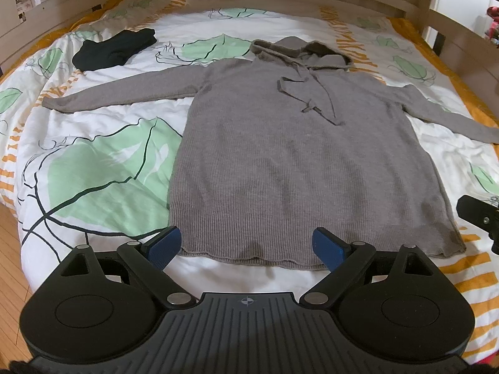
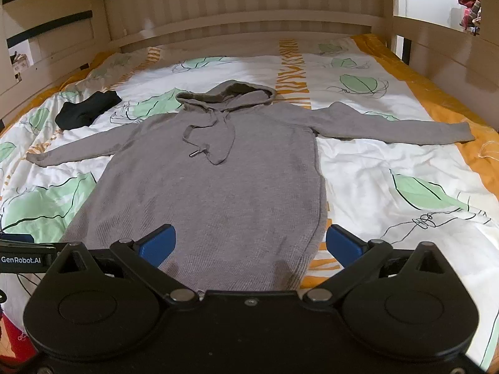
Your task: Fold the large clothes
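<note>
We see a grey rib-knit hooded sweater [image 1: 296, 162] lying flat and face up on the leaf-printed duvet [image 1: 103, 168], sleeves spread to either side, hood toward the wooden headboard [image 2: 249, 15] and drawstrings looped on the chest. We hold the left gripper [image 1: 246, 243] over the hem and the right gripper [image 2: 251, 240] over the lower right body, both with blue-padded jaws spread wide and holding nothing. A folded black garment [image 1: 115, 50] sits well apart near the far left sleeve.
</note>
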{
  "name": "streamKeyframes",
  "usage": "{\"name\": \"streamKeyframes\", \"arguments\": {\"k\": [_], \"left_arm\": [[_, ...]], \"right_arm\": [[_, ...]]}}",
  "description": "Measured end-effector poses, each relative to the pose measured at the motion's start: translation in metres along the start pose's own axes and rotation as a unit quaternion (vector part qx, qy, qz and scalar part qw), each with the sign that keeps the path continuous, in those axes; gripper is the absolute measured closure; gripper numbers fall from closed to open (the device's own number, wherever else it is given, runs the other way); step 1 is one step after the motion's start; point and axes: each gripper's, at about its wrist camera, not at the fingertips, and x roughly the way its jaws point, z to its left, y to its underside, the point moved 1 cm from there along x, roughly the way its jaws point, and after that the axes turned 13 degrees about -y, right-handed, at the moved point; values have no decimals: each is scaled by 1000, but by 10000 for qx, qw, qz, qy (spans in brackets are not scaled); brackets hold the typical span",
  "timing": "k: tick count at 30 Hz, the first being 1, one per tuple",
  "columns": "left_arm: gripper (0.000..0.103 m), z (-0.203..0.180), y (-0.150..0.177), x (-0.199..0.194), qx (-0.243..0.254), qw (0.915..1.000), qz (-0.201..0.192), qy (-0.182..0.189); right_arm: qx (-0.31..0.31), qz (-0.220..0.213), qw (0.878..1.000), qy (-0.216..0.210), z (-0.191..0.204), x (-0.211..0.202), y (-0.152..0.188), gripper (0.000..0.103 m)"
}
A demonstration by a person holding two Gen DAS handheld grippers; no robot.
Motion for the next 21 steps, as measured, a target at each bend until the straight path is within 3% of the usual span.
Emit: {"name": "streamKeyframes", "arguments": {"k": [21], "left_arm": [[11, 1, 1, 6, -21, 9999, 108, -4]], "right_arm": [[-44, 103, 9999, -18, 1, 3, -1, 1]]}}
